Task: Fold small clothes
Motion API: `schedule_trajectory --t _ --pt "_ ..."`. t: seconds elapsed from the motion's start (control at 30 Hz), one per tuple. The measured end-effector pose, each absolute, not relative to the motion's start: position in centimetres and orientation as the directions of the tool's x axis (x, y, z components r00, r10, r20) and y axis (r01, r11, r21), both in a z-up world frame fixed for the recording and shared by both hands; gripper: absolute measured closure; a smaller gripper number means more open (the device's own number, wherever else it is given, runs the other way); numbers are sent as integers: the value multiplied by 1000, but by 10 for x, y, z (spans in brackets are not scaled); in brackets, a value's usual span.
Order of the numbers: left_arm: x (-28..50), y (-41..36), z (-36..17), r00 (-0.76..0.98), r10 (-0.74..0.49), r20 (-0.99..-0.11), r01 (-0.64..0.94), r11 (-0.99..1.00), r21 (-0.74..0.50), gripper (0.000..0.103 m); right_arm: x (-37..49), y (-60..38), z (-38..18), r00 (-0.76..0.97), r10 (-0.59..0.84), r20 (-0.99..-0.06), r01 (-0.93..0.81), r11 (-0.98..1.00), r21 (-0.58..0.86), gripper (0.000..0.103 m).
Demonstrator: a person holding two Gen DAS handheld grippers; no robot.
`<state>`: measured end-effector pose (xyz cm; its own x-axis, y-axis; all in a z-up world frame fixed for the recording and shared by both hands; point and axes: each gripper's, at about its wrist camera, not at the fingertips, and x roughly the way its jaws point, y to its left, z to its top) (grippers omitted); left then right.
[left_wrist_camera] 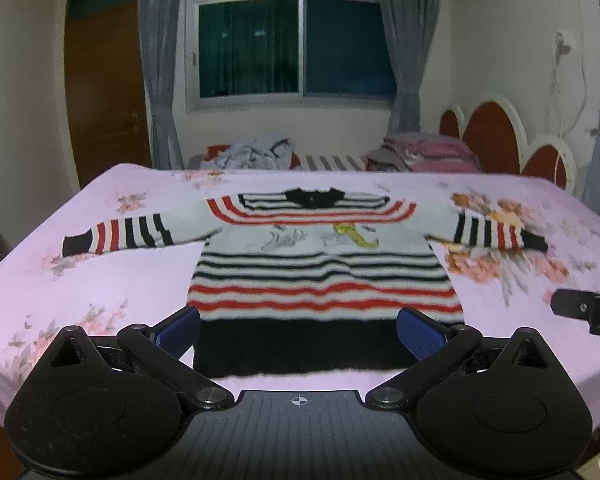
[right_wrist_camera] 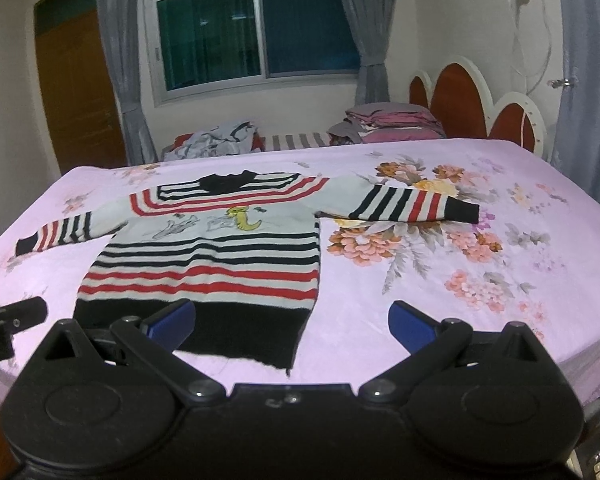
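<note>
Striped sweater (left_wrist_camera: 320,276) flat on the bed (left_wrist_camera: 100,280), nothing grabbed yet.
Both my grippers, left (left_wrist_camera: 299,330) and right (right_wrist_camera: 292,322), hang spread apart at the near edge; the knit looks soft and floppy, so I'd pinch the cuffs or hem corners.

Dark window (left_wrist_camera: 296,40), grey curtains (left_wrist_camera: 158,60), brown door (left_wrist_camera: 104,92).
</note>
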<state>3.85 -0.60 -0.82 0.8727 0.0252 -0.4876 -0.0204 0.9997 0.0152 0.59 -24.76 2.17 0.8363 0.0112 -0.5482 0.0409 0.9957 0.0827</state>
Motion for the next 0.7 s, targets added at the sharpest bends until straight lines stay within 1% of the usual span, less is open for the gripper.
schedule_trajectory --t 0.13,0.2,0.27,0.33,0.37,0.4,0.5,0.57,0.63,0.7 --pt "62 -8 -13 881 87 -465 -56 995 80 0 26 -252 20 834 -3 -552 67 993 94 0" --pt "78 -7 -14 875 90 -476 -52 994 93 0 38 -253 18 834 5 -552 64 992 106 0" --pt "93 0 -13 864 56 -500 -45 998 35 0 50 -254 18 843 11 -538 65 990 121 0" --pt "109 10 -14 852 -24 -523 -6 998 -56 0 59 -255 20 856 23 -517 63 987 147 0" --pt "116 12 -14 852 -47 -521 9 997 -76 0 66 -256 20 860 25 -510 65 986 156 0" --pt "124 14 -14 861 -40 -507 2 997 -75 0 73 -256 21 862 23 -506 69 984 162 1" --pt "149 17 -17 866 22 -499 -49 998 -41 0 97 -256 21 865 12 -502 85 982 170 5" --pt "172 21 -20 849 43 -526 -70 997 -31 0 110 -257 22 869 10 -495 97 977 189 15" --pt "194 25 -24 832 37 -554 -59 998 -23 0 122 -259 24 872 6 -489 110 972 207 21" --pt "211 28 -25 834 -6 -552 -19 999 -40 0 133 -259 25 877 -5 -480 123 969 214 23"
